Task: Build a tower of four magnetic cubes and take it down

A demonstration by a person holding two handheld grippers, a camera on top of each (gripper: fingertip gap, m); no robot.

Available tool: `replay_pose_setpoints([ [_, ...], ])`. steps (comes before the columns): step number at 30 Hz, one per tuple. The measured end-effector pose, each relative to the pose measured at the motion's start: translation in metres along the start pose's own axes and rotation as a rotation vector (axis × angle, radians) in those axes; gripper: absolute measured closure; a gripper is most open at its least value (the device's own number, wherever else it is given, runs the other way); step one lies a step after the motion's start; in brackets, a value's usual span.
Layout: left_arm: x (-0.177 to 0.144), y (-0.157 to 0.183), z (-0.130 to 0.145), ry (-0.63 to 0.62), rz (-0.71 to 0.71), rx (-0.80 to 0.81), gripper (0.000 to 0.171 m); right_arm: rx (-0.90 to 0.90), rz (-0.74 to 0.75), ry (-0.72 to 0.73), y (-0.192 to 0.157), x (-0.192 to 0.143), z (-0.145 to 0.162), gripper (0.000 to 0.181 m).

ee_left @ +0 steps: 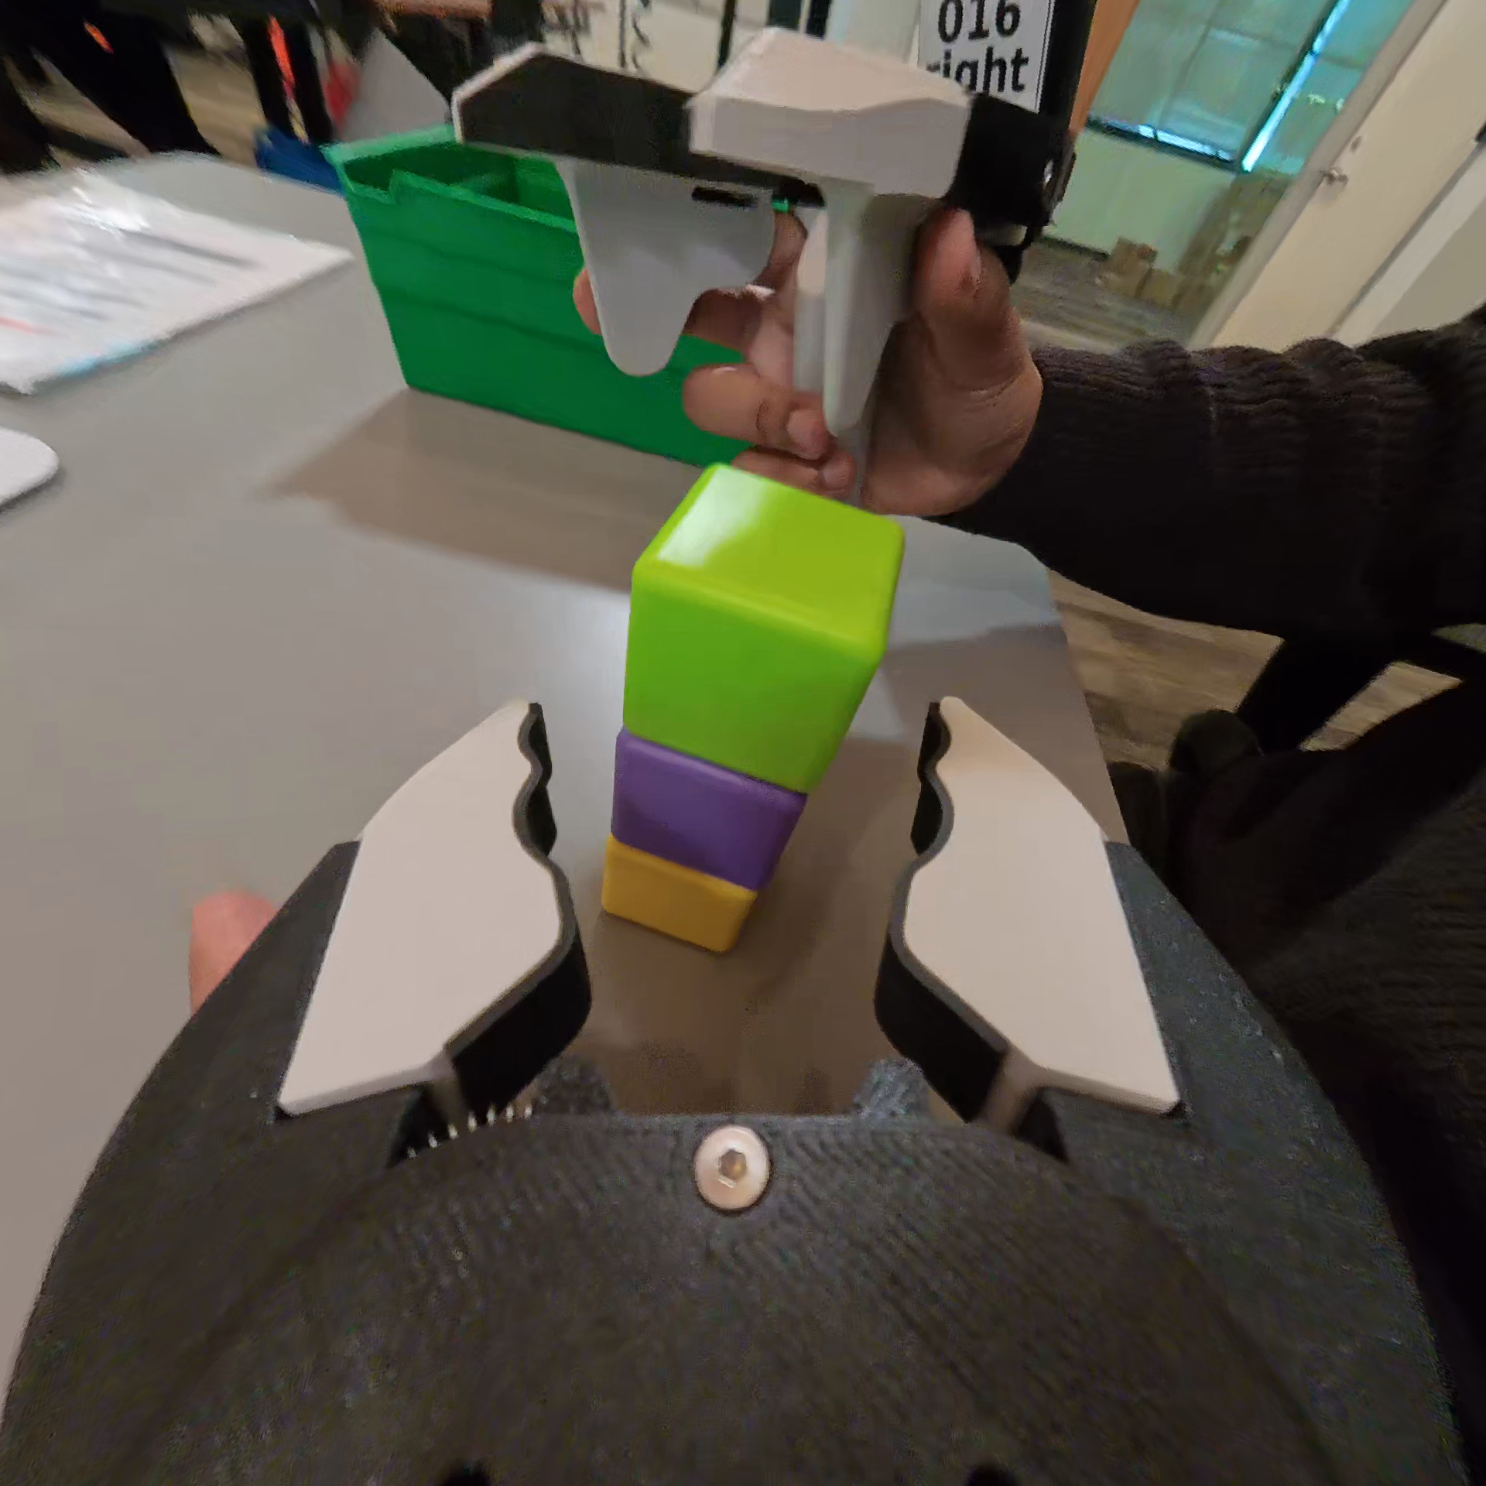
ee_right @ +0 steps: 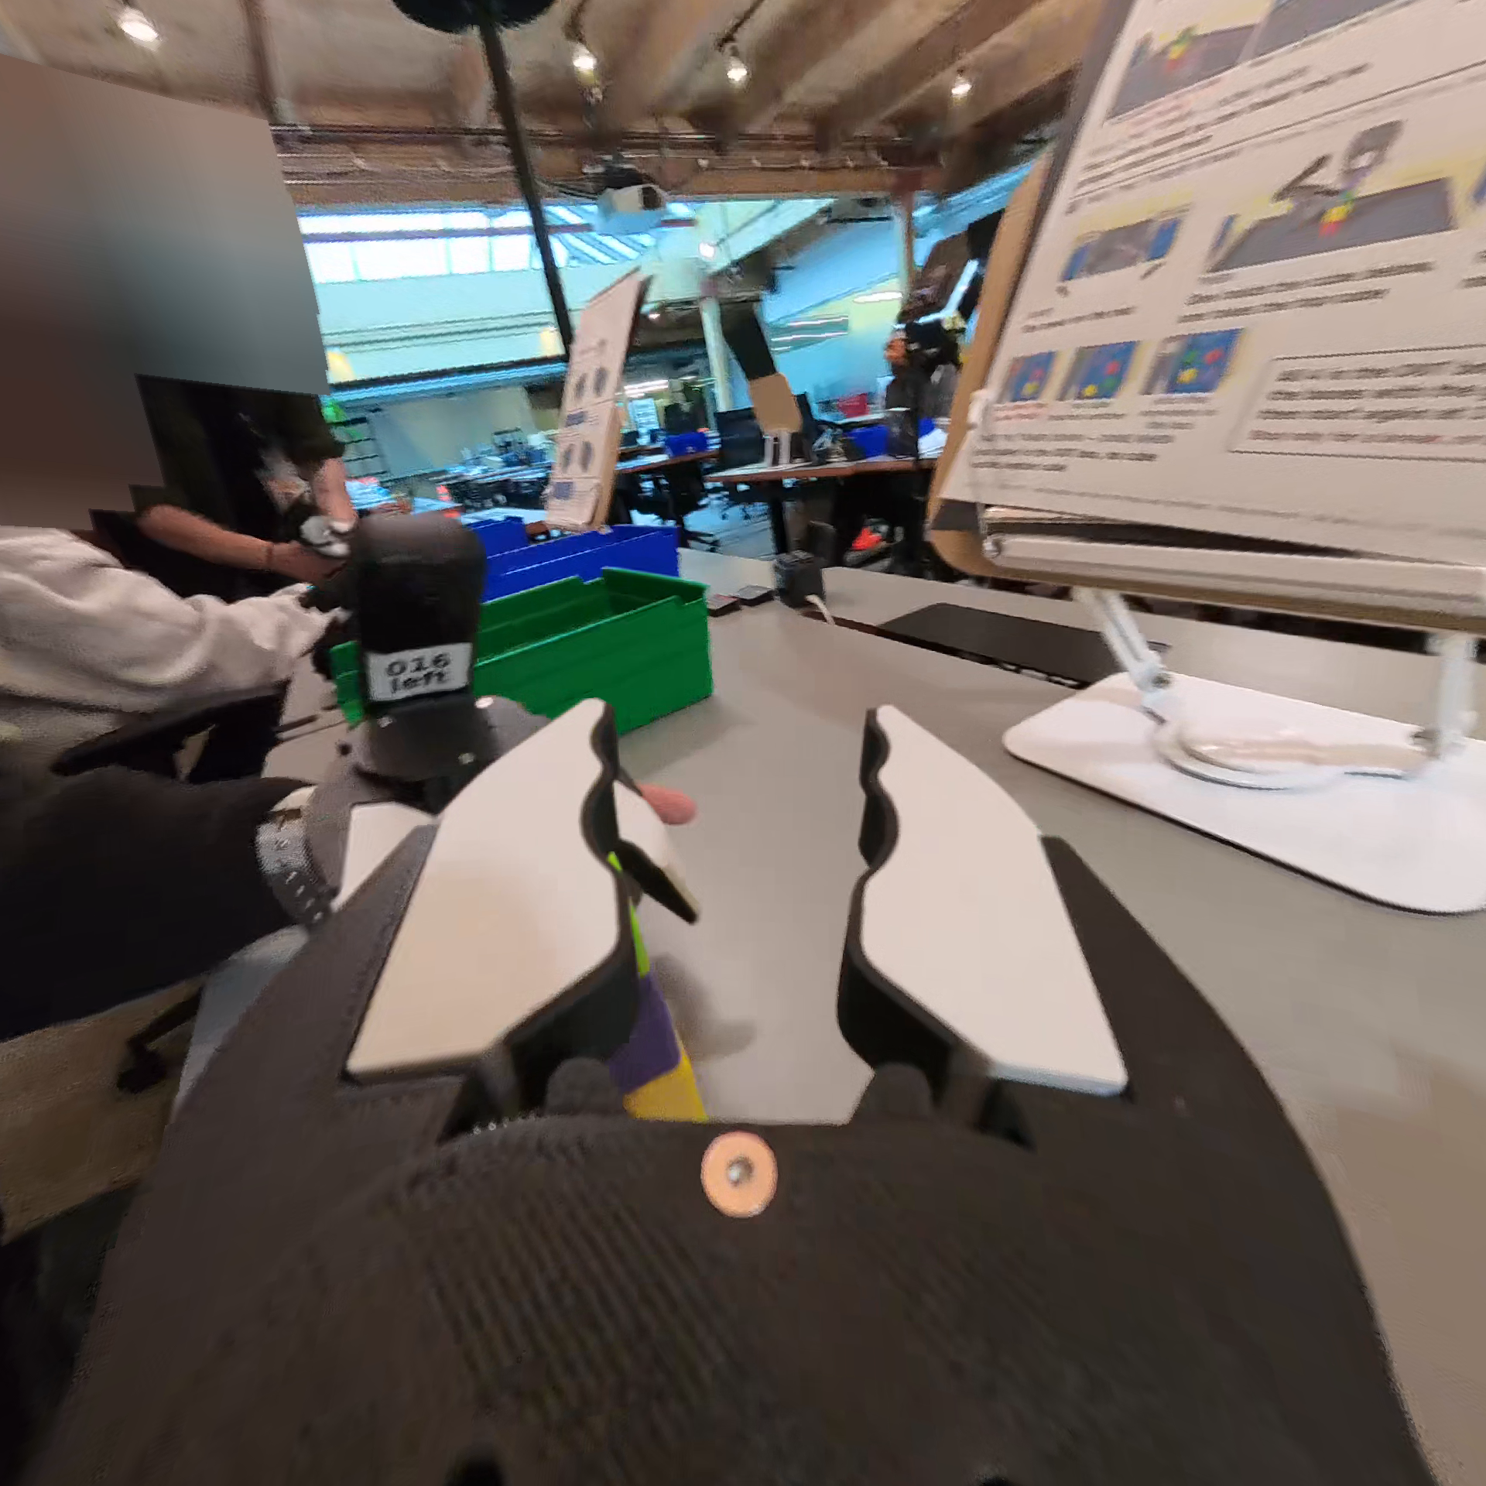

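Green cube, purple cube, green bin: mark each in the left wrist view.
green cube [ee_left: 756,643], left wrist view, on its front face.
purple cube [ee_left: 699,812], left wrist view, on its front face.
green bin [ee_left: 482,322], left wrist view, on its near side wall.

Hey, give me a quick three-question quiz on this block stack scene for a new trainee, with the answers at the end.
1. Multiple choice: which block tops the stack? A yellow, B purple, C lime green.
2. True or false: the left gripper is shut on the purple block.
3. Fill in: the bin beyond the stack is coloured ____.

Key
1. C: the lime green block sits on purple, with the yellow block at the bottom on the grey table.
2. False: its jaws stand open, clear of the stack.
3. Green: the green bin.
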State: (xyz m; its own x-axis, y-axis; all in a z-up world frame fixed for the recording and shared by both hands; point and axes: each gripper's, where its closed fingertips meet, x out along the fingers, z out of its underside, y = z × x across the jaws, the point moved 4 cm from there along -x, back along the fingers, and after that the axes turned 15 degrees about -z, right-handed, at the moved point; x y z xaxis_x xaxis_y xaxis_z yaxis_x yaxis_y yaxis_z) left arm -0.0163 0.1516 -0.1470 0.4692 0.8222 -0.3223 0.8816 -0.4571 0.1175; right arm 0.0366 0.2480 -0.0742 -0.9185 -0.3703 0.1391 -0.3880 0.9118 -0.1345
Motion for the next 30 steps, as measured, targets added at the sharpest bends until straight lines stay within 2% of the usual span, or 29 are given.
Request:
replay_pose_setpoints([
  [3,0.002,0.001,0.005,-0.052,0.036,-0.008,0.088,0.012,-0.076,-0.046,-0.002,-0.002,0.014,0.125],
  [6,0.006,0.001,0.009,-0.055,0.013,0.032,0.087,0.047,-0.112,0.005,0.002,-0.010,0.013,0.126],
  [13,0.007,-0.003,0.009,-0.048,-0.015,0.049,0.090,0.135,-0.168,0.042,0.009,-0.018,0.016,0.112],
  [22,0.006,-0.009,0.013,-0.080,-0.035,0.077,0.092,0.059,-0.230,-0.134,-0.009,-0.004,0.042,0.106],
  [30,0.011,-0.001,0.019,-0.138,0.018,0.129,0.105,0.048,-0.293,-0.160,-0.027,0.002,0.045,0.109],
])
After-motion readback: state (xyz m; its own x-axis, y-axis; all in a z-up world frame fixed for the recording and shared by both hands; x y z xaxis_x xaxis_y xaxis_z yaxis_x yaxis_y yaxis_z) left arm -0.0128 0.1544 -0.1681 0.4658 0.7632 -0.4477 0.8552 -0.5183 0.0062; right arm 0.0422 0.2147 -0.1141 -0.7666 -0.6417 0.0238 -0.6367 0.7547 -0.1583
